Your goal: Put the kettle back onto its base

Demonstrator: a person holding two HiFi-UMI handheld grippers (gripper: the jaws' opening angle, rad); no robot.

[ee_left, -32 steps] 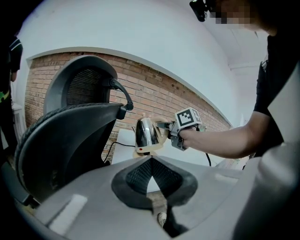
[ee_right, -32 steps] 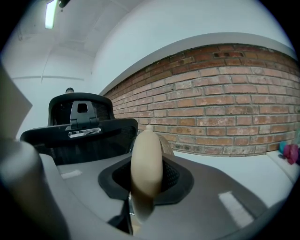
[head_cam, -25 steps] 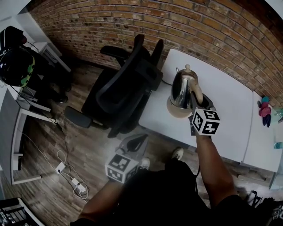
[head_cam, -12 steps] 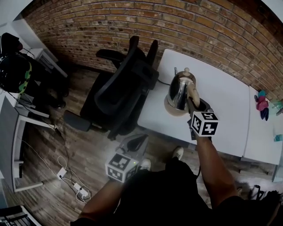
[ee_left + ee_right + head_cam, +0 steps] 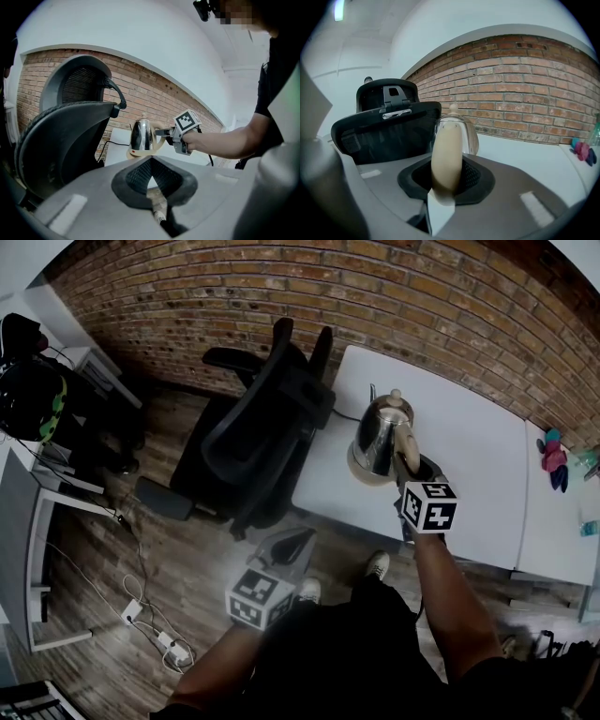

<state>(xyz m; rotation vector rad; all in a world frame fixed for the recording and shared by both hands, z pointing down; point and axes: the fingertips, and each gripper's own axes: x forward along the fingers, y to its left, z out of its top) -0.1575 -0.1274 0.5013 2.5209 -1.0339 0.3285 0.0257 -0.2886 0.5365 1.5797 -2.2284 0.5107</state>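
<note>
Lowered slightly by the right claw (image 5: 409,454), which pinches its cream handle (image 5: 446,159) to keep it upright, the polished steel kettle (image 5: 377,432) looks seated on its round cream base (image 5: 360,473) on the white desk (image 5: 469,460), while the left claw (image 5: 289,545) hangs idle, pressed together and empty.

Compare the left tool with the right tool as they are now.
The right tool is shut on the beige handle of the kettle; the left tool is shut on nothing. The right tool is up over the white table; the left tool hangs low over the wooden floor, next to the black chair. Each carries a marker cube.
</note>
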